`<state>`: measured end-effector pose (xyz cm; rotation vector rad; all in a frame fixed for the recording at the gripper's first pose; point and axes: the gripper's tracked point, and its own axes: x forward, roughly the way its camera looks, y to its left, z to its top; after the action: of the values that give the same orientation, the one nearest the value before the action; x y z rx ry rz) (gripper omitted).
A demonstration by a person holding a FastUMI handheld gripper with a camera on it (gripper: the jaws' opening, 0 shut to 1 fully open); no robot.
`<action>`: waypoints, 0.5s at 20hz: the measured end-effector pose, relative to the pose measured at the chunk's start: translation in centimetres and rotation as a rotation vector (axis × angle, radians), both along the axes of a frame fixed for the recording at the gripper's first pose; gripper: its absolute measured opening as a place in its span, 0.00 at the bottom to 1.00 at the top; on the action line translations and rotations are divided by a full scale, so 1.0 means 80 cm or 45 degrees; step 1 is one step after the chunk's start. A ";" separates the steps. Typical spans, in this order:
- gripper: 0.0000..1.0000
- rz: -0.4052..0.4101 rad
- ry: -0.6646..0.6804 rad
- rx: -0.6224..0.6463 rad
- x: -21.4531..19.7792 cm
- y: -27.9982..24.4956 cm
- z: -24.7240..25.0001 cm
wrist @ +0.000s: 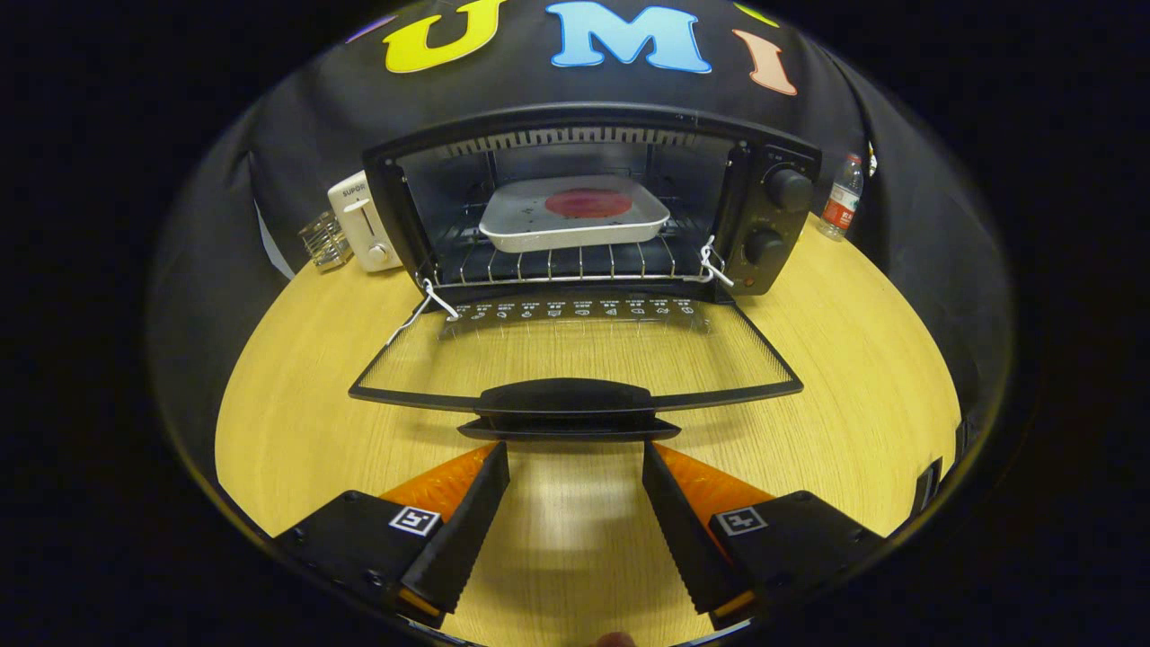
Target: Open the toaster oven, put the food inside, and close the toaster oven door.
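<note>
Setting: wooden surface (853,359) fills the middle and lower frame, with black cloth behind it.
Oven: we see the toaster oven (593,193) at upper centre, its door (575,355) dropped flat toward us.
Food: a red round piece (588,203) lies in a pale tray (575,225) on the wire rack (557,262) inside the cavity, so we judge that the loading is done and only the closing is left.
Gripper: our gripper (575,467) sits at lower centre with its fingers spread wide and nothing between them.
Key relation: the door handle (566,406) lies straight ahead, just beyond the fingertips, its long axis running left to right across our line of approach; we judge that the door must be lifted from under that bar.
Side items: a white toaster (364,225) and a small glass (325,241) stand at upper left, a water bottle (842,205) at upper right.
Hard to tell: we cannot make out whether the fingertips touch the handle; the oven's back wall is dim.
</note>
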<state>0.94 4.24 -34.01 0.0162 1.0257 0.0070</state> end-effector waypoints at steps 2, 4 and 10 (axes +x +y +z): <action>0.95 -0.007 -0.060 0.004 0.002 0.001 0.015; 0.95 -0.016 -0.121 0.008 0.006 0.001 0.029; 0.96 -0.015 -0.257 -0.023 0.024 0.002 0.062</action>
<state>2.82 4.40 -29.09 0.0049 0.8236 -0.0108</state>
